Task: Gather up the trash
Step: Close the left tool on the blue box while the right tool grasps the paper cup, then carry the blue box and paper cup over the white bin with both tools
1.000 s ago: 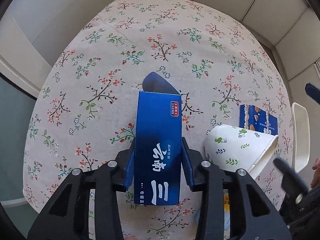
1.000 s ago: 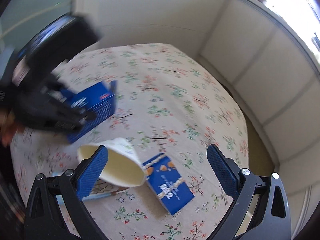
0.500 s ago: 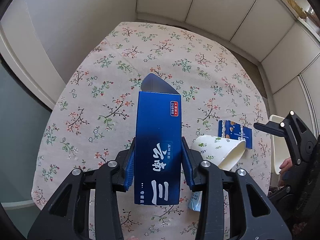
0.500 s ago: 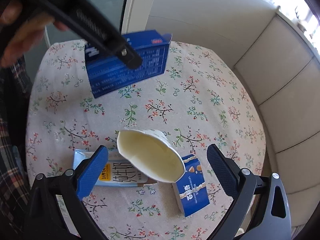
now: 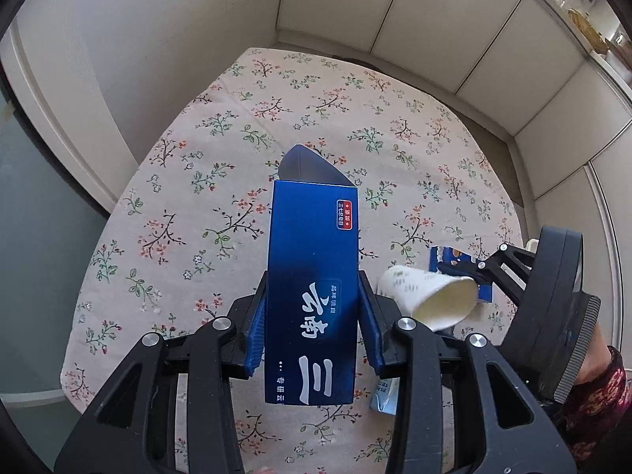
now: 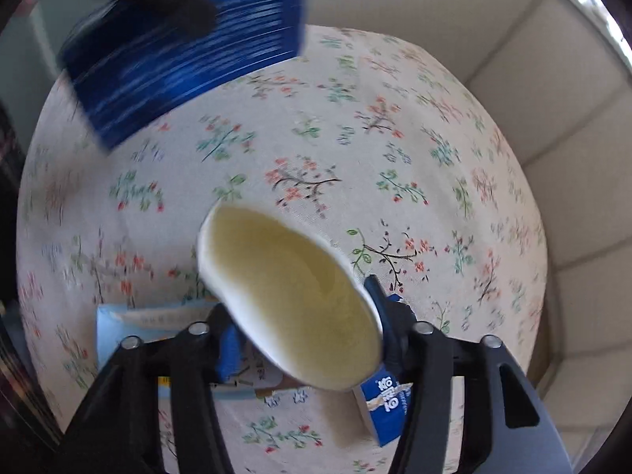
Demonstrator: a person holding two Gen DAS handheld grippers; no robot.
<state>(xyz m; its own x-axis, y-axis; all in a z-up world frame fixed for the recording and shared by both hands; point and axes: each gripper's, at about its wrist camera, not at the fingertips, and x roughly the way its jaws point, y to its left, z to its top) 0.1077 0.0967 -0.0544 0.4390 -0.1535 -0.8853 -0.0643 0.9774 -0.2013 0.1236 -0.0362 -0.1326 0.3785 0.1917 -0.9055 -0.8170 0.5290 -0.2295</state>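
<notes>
while the left gripper [image 5: 312,328] keeps its clamp on the blue box [image 5: 312,288], the big change is on the other side: the right gripper [image 6: 304,328], wide open over the table half a second ago, is now clenched on the paper cup [image 6: 292,300]. the cup is squashed to an oval between the blue pads, mouth toward the camera, and it looks lifted clear of the floral cloth [image 6: 395,166], though blur makes that hard to confirm. so that's two pieces of trash in hand, by my read.

the cup is white outside with small leaf prints, pale cream inside, and looks empty. the box is tall and dark blue with white lettering, top flap open, held well above the table. left on the cloth are a small blue carton [image 6: 389,403] and a pale blue wrapper [image 6: 130,320], both just under the cup.
</notes>
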